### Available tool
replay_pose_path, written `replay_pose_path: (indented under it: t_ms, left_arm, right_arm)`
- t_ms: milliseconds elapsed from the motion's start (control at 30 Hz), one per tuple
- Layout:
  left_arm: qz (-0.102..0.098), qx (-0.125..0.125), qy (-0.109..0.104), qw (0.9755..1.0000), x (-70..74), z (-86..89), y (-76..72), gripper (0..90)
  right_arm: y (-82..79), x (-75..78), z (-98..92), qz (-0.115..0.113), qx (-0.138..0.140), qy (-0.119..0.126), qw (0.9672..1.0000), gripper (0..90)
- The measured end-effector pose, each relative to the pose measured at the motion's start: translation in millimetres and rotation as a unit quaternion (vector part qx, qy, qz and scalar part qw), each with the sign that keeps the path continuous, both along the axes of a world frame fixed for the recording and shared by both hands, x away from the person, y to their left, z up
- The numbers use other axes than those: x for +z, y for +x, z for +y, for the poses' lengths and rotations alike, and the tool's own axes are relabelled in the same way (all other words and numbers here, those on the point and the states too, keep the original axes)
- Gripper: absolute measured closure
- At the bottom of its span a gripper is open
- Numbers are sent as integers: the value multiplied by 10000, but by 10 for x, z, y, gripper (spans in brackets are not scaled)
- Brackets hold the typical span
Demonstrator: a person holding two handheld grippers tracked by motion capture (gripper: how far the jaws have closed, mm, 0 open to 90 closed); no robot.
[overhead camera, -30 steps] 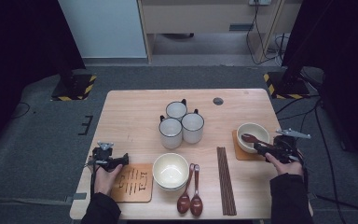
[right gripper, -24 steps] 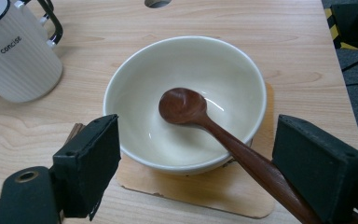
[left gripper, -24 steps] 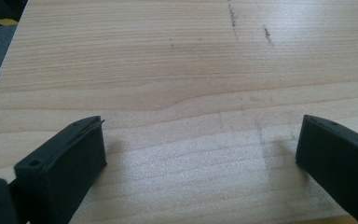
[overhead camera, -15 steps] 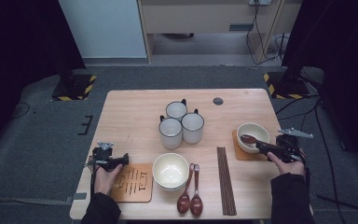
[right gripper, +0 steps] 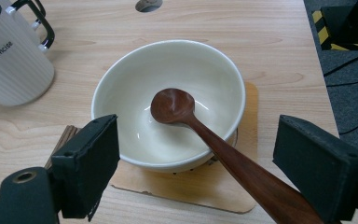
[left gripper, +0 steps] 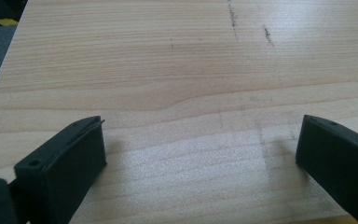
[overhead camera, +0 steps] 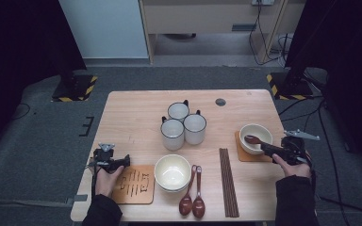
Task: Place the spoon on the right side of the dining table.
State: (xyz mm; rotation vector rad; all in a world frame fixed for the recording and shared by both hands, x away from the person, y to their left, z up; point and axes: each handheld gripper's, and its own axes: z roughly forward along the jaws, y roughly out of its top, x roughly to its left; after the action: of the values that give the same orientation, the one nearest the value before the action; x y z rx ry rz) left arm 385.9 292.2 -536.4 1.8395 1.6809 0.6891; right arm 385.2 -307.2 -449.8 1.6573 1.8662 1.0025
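wooden spoon [right gripper: 200, 126] rested in bowl [right gripper: 135, 84] at frame centre, right claw [right gripper: 214, 163] spread wide around its handle, left claw [left gripper: 200, 154] wide over bare table [left gripper: 177, 70]

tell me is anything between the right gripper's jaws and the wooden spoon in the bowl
Nothing visible. The right gripper is open, its jaws standing either side of the wooden spoon, whose head rests inside the bowl on its coaster.

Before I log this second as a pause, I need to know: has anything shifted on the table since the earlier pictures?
Nothing visibly changed. The right gripper stays beside the bowl on its coaster, jaws open around the handle of the wooden spoon whose head lies in that bowl. The left gripper stays open by the other coaster.
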Motion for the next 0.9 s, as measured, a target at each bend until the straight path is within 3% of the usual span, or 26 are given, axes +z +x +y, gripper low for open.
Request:
replay_pose_path:
  t_ms: [900]
  left_arm:
    - [-10,-6,-7,10000,-1,-4,-1,5]
  right_arm:
    - [-114,-41,104,59,137,-60,9999,162]
